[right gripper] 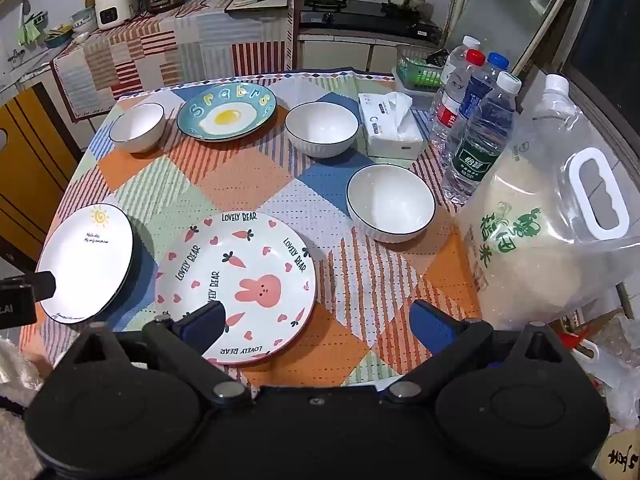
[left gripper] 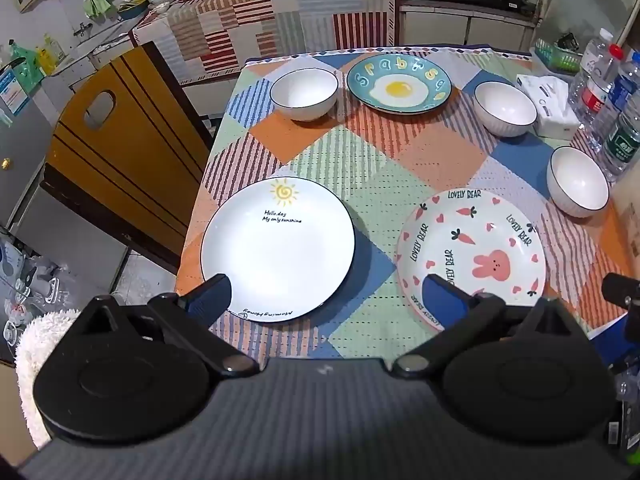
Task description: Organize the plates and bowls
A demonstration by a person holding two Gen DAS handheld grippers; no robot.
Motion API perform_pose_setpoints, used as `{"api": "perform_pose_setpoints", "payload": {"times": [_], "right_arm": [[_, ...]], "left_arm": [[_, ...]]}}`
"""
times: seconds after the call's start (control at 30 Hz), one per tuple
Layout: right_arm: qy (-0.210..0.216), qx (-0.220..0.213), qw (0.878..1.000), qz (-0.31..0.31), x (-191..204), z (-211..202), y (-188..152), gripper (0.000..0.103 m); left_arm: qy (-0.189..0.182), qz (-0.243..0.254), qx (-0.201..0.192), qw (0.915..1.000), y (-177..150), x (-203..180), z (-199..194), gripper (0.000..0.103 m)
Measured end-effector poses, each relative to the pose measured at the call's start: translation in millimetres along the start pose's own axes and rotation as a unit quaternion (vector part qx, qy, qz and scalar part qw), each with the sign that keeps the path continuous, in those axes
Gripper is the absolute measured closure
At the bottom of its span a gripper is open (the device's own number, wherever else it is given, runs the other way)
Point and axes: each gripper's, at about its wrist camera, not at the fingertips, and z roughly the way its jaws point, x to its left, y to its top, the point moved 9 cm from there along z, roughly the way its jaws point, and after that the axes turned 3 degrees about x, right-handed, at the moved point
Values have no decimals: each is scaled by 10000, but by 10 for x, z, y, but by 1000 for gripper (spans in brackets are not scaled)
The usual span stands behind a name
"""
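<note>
Three plates lie on the patchwork tablecloth (left gripper: 360, 160): a white sun plate (left gripper: 278, 248) (right gripper: 86, 260) near left, a pink rabbit plate (left gripper: 472, 252) (right gripper: 236, 280) near middle, a teal egg plate (left gripper: 398, 84) (right gripper: 226, 114) at the back. Three white bowls stand apart: back left (left gripper: 304, 92) (right gripper: 138, 126), back right (left gripper: 505, 108) (right gripper: 322, 128), and right (left gripper: 580, 180) (right gripper: 390, 202). My left gripper (left gripper: 326, 300) hovers open over the near edge between the sun and rabbit plates. My right gripper (right gripper: 316, 322) is open above the rabbit plate's right rim, holding nothing.
A tissue box (right gripper: 390, 126), several water bottles (right gripper: 480, 136) and a big bag of rice (right gripper: 560, 232) crowd the table's right side. A green basket (right gripper: 420, 70) sits behind them. A yellow chair back (left gripper: 120, 152) stands left of the table.
</note>
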Motion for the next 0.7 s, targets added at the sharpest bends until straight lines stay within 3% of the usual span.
{"api": "perform_pose_setpoints", "payload": {"times": [0.7], "right_arm": [[-74, 26, 10000, -49, 25, 14, -9, 3]], "left_arm": [[-165, -157, 69, 9997, -36, 43, 94, 0]]}}
